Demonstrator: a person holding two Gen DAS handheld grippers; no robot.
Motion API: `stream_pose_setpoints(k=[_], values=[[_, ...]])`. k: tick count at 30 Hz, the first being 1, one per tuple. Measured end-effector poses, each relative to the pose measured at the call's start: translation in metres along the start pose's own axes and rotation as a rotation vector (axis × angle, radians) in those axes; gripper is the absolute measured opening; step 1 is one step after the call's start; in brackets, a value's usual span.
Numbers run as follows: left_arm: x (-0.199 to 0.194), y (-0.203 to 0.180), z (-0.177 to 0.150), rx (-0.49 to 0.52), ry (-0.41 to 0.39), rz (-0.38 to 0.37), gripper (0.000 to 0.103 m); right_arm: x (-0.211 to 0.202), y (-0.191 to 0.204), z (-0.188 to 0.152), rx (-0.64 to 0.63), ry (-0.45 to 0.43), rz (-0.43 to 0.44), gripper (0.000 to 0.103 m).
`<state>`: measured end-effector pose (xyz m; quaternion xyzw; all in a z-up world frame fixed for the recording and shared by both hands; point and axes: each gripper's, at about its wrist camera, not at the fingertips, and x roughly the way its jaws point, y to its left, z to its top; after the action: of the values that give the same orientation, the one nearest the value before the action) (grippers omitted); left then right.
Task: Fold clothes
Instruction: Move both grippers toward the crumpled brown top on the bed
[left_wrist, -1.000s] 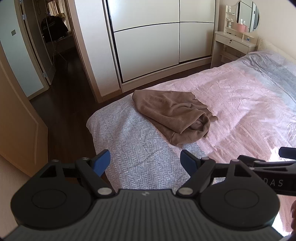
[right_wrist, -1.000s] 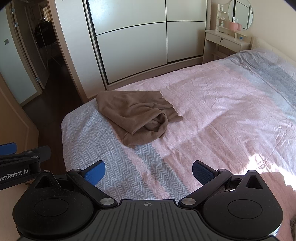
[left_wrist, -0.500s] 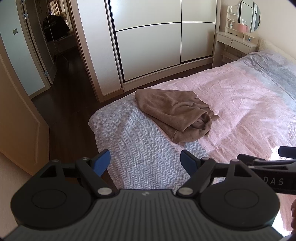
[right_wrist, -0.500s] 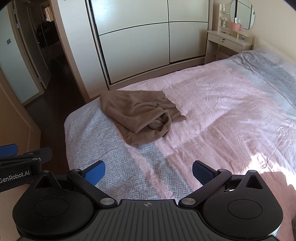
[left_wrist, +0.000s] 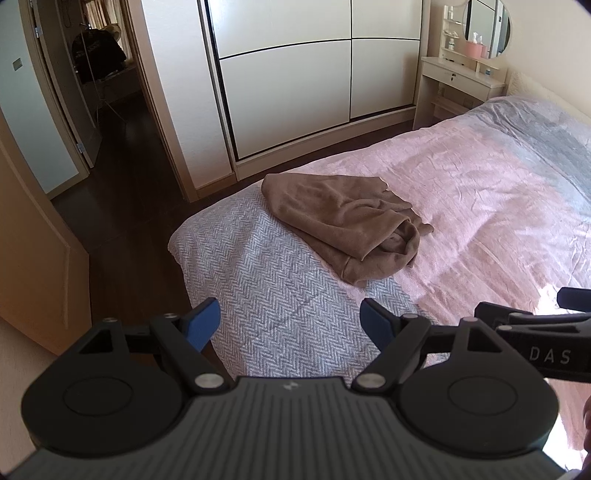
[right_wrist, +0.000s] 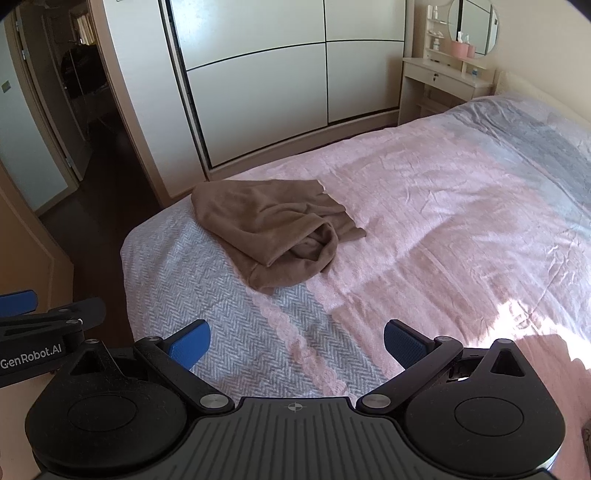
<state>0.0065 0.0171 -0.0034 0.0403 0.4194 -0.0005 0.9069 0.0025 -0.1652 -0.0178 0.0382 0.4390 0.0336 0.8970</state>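
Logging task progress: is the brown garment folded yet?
No. The brown garment lies bunched and creased on the bed, one end rolled open; neither gripper touches it.

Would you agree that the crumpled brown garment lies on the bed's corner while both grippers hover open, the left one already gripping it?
Not quite: the left gripper holds nothing, as the left wrist view shows. The crumpled brown garment lies untouched on the bed, and the right gripper is open too.

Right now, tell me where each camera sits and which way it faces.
Left wrist: on the left gripper, jaws open, facing the brown garment on the bed; right gripper at the frame's right edge.
Right wrist: on the right gripper, jaws open, same heading; left gripper at left.
Shared: garment, bed, wardrobe.
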Motion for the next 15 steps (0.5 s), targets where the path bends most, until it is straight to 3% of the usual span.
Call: stream_pose_setpoints(k=[15], values=[[0.058, 0.033, 0.027, 0.032, 0.063, -0.034, 0.080, 0.050, 0.027, 0.026, 0.017, 0.058, -0.034, 0.102]])
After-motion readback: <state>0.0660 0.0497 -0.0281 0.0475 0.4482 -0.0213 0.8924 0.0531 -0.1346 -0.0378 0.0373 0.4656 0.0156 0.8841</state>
